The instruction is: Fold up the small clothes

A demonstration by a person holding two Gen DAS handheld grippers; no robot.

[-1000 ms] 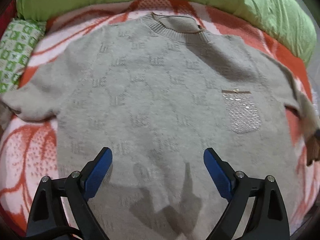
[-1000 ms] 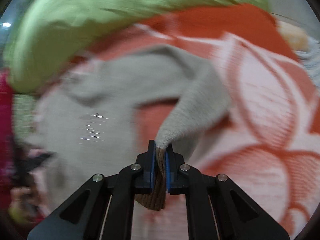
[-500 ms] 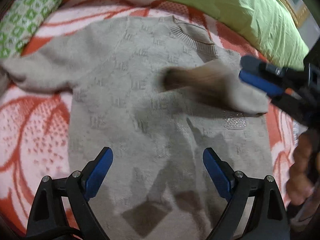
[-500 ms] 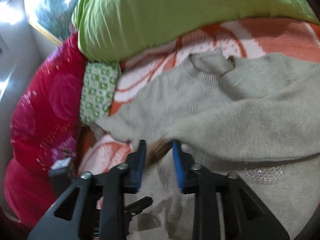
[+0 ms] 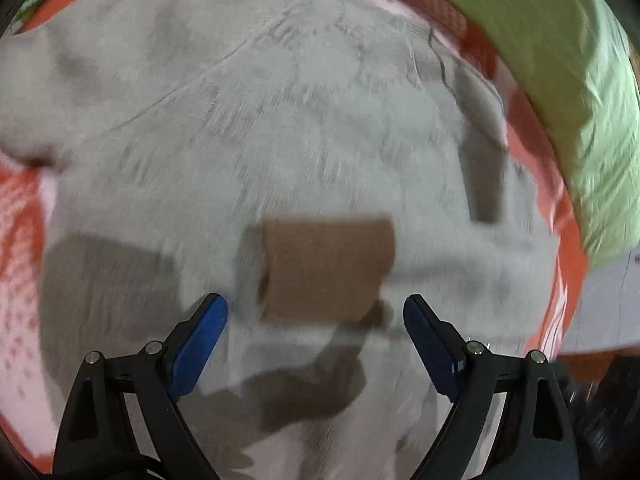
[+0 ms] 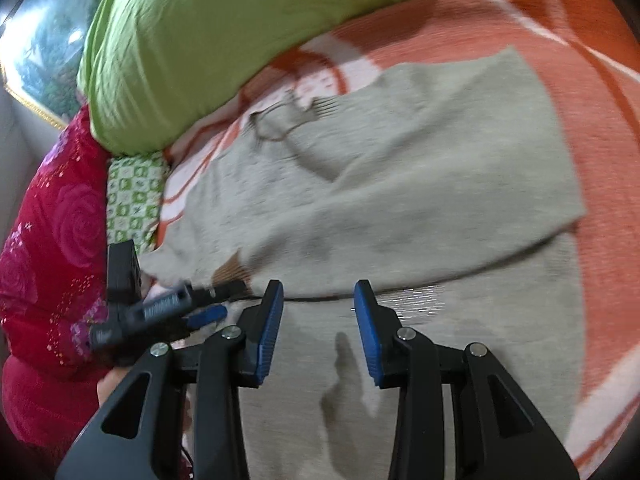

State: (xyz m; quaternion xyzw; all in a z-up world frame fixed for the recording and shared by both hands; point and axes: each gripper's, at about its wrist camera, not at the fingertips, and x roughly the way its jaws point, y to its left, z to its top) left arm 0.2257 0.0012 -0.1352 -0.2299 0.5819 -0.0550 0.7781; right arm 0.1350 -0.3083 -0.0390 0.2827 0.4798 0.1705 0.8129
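- Jaws of the left gripper (image 5: 316, 316) stand wide apart above the grey sweater (image 5: 280, 128), clamped on nothing; its blue pads (image 5: 198, 346) sit either side of the brown cuff (image 5: 326, 266).
- Brown cuff ends a sleeve folded across the sweater's front; it lies just beyond the left jaws, and motion blur keeps me from telling whether anything touches it.
- Jaws of the right gripper (image 6: 319, 320) are also apart and empty, hovering over the near part of the sweater (image 6: 400, 184).
- Sleeve (image 6: 420, 220), seen from the right wrist, runs from the right across the sweater's body to the left, its brown end near the left gripper (image 6: 200, 312), which shows at the left of that view, blurred.
- Sweater lies spread on an orange-and-white blanket (image 6: 580, 60); its ribbed neckline (image 6: 280, 120) points to the far side.
- Green duvet (image 6: 240, 32) is bunched along the far edge of the blanket and shows at the far right in the left wrist view (image 5: 572, 100).
- Green-and-white patterned pillow (image 6: 134, 196) sits at the far left, beside red floral fabric (image 6: 52, 232).
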